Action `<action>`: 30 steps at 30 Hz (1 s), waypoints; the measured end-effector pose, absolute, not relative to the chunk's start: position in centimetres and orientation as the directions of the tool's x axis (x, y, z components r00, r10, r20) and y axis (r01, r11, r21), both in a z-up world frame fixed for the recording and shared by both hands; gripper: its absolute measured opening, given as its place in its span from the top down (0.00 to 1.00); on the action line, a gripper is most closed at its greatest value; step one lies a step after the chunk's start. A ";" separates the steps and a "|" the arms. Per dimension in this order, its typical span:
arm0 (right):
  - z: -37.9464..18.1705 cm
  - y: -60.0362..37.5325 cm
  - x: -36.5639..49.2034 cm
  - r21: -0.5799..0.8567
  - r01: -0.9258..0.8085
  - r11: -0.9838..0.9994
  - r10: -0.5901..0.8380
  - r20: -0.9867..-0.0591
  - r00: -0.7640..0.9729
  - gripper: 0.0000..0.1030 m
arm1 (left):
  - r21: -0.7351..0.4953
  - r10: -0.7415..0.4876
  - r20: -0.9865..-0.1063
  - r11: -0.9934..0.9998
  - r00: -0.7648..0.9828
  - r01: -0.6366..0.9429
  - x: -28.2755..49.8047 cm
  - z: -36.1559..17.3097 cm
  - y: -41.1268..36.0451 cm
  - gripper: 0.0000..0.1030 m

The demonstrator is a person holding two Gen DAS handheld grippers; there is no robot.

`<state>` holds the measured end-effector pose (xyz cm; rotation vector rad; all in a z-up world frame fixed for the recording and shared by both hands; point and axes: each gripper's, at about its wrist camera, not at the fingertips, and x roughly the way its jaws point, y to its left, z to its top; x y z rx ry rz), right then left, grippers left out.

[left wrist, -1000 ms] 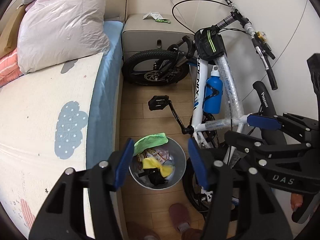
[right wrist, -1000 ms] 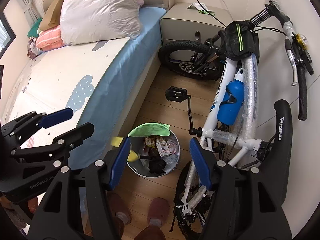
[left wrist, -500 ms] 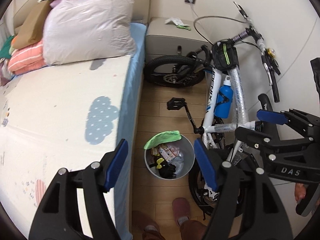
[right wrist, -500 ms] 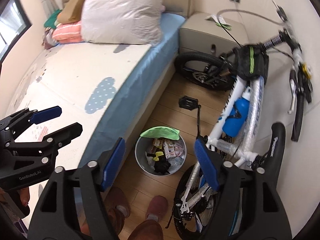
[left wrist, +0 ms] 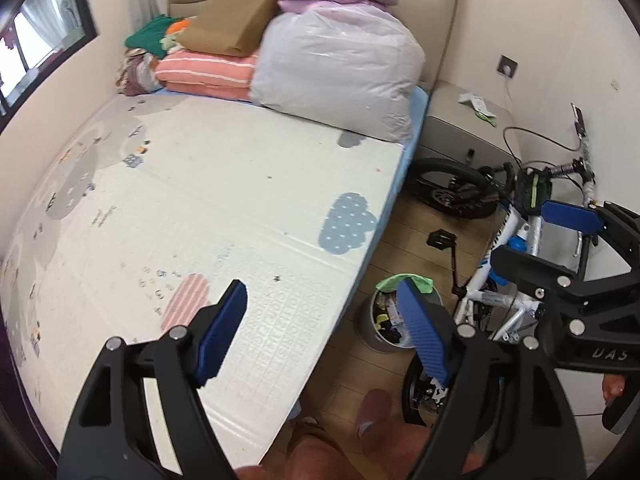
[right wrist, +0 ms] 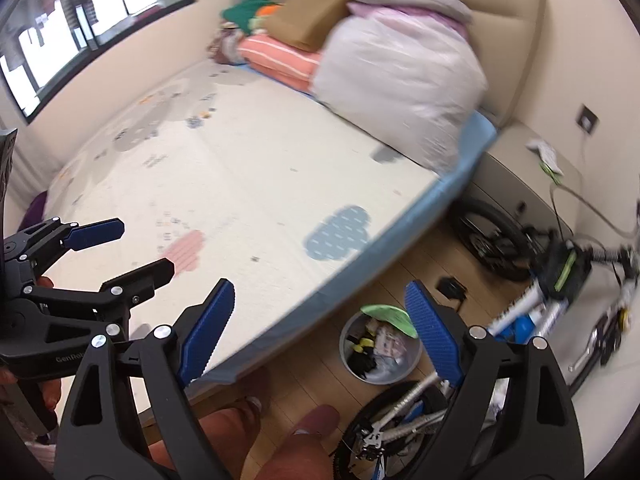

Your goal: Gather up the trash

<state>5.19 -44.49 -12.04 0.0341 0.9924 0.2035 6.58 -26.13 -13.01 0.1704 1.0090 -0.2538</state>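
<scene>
Tongs first: your left tongs [left wrist: 322, 324] are spreading wider with nothing between the blue pads, hanging above the edge of the bed [left wrist: 224, 216] and its patterned mat. Your right tongs [right wrist: 320, 328] are opening too, just as empty, their pads framing the floor beside the bed. Down on the wooden floor [right wrist: 404, 276] sits the grey trash bin [right wrist: 380, 354], tucked between the bed's blue side and the white bicycle [left wrist: 516, 248]. It's stuffed with wrappers, something yellow and something black, and a green piece [right wrist: 390, 316] hangs over its far rim. From the left view, your right pad partly covers the bin. Your slippered feet [right wrist: 316, 420] stand just short of it.
</scene>
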 end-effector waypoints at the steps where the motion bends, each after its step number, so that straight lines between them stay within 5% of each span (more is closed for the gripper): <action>1: -11.0 -43.3 5.4 0.128 -0.180 0.975 0.206 -0.824 0.528 0.19 | 0.035 -0.106 -0.846 0.967 0.522 0.253 6.1 -11.8 -25.0 0.24; 12: -1.2 -33.5 4.2 0.103 -0.319 0.942 0.279 -0.768 0.576 0.17 | 0.061 0.014 -0.816 0.996 0.578 0.062 2.5 -3.0 -14.4 0.19; 30: 2.6 -24.8 2.9 0.104 -0.220 0.970 0.223 -0.738 0.636 0.17 | -0.014 -0.087 -0.781 0.993 0.619 0.121 1.4 1.0 -6.1 0.16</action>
